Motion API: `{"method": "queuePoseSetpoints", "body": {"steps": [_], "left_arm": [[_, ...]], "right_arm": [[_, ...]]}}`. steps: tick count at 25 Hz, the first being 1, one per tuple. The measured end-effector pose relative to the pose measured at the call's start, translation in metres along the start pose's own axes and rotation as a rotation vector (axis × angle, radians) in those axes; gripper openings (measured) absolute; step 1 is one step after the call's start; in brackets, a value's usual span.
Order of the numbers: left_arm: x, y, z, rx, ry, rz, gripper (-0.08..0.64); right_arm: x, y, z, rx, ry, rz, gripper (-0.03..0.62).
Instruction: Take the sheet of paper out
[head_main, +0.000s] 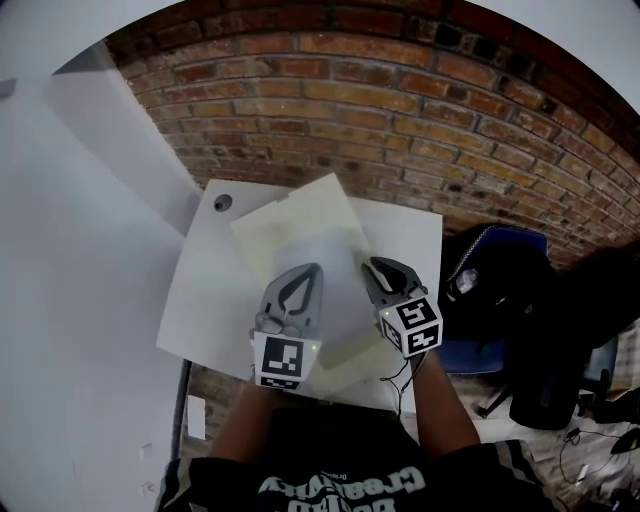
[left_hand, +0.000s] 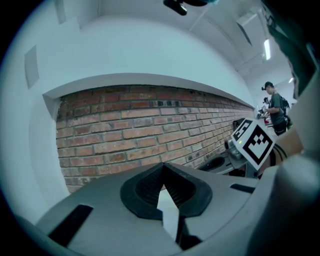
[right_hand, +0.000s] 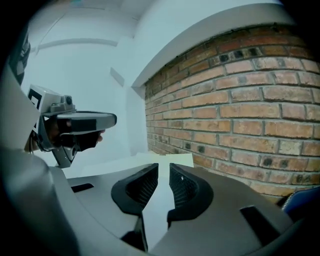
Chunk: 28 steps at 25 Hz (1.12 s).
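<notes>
A pale yellowish sheet or sleeve (head_main: 296, 228) lies skewed on the white table (head_main: 200, 300), with a whiter patch near its middle. Whether that patch is a separate sheet, I cannot tell. Both grippers hover over its near half, side by side and pointing at the brick wall. My left gripper (head_main: 314, 268) has its fingertips touching (left_hand: 163, 167), and nothing shows between them. My right gripper (head_main: 370, 264) stands with a narrow gap between its jaws (right_hand: 163, 170), nothing in it. Beyond the right jaws, the sheet's far edge (right_hand: 182, 160) shows pale.
A brick wall (head_main: 420, 110) runs behind the table, and a white wall (head_main: 70, 250) stands at left. The table has a round cable hole (head_main: 222, 202) at its far left corner. A dark bag on a blue chair (head_main: 500, 300) sits to the right. A person (left_hand: 272, 107) stands far off.
</notes>
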<state>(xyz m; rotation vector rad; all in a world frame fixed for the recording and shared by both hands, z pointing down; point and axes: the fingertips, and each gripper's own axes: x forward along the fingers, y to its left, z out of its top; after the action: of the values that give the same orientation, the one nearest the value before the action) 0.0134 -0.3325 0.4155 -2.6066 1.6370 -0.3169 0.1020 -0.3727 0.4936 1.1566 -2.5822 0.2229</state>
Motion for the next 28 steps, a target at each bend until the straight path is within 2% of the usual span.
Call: {"method": "queuePoseSetpoints", "body": {"steps": [7, 11, 18, 23, 28], "left_arm": [[0.008, 0.018, -0.011, -0.003, 0.033, 0.016, 0.000], [0.019, 0.033, -0.013, -0.002, 0.036, -0.001, 0.000], [0.042, 0.049, -0.027, -0.005, 0.042, -0.096, 0.000], [0.052, 0.034, -0.039, -0.046, 0.046, -0.188, 0.000], [0.059, 0.018, -0.045, -0.056, 0.041, -0.272, 0.000]], "right_arm": [[0.044, 0.000, -0.042, 0.071, 0.151, 0.065, 0.136], [0.051, 0.001, -0.070, 0.127, 0.252, 0.050, 0.145], [0.041, -0.005, -0.122, 0.216, 0.444, -0.061, 0.155], [0.024, -0.006, -0.143, 0.262, 0.552, -0.109, 0.155], [0.017, -0.001, -0.163, 0.309, 0.628, -0.135, 0.155]]}}
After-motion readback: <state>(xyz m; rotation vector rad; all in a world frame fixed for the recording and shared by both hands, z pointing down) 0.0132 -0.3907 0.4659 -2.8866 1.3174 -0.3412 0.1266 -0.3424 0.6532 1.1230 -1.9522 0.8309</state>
